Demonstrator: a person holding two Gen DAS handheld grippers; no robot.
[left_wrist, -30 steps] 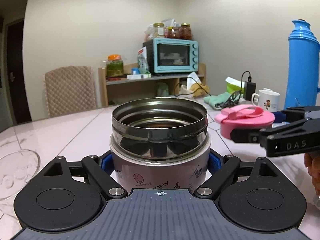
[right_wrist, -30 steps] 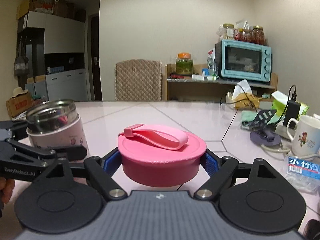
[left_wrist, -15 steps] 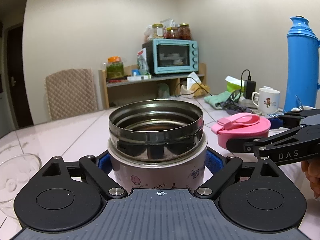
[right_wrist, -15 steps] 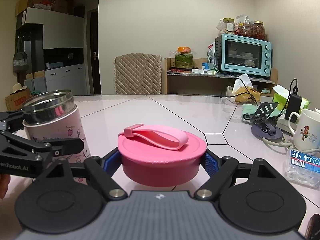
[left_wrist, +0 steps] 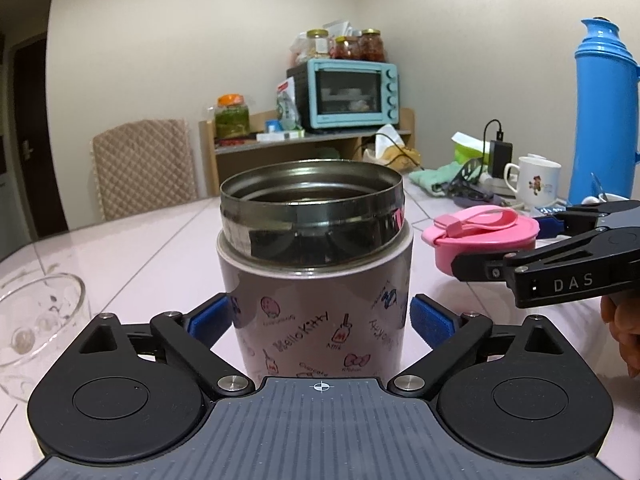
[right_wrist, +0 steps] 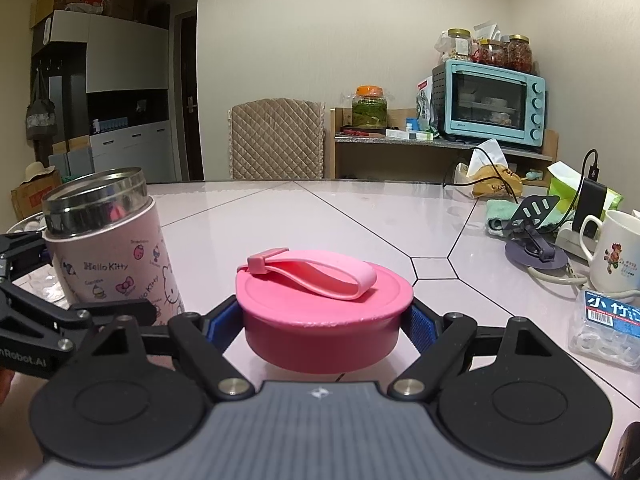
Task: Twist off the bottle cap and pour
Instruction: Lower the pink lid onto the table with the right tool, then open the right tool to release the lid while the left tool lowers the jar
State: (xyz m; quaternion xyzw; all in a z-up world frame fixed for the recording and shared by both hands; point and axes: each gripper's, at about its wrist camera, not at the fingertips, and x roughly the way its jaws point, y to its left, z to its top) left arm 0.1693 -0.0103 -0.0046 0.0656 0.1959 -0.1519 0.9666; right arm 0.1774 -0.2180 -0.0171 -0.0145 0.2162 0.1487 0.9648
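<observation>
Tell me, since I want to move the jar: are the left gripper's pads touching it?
Apart. In the left wrist view the left gripper is opening, and pale table shows between each blue pad and the jar.

Pink cartoon-print flask; pink cap; bowl seemingly clear.

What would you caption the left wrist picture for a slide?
Left gripper opening around the lidless pink steel-rimmed food jar; right gripper holds its pink strap-handled lid alongside.
</observation>
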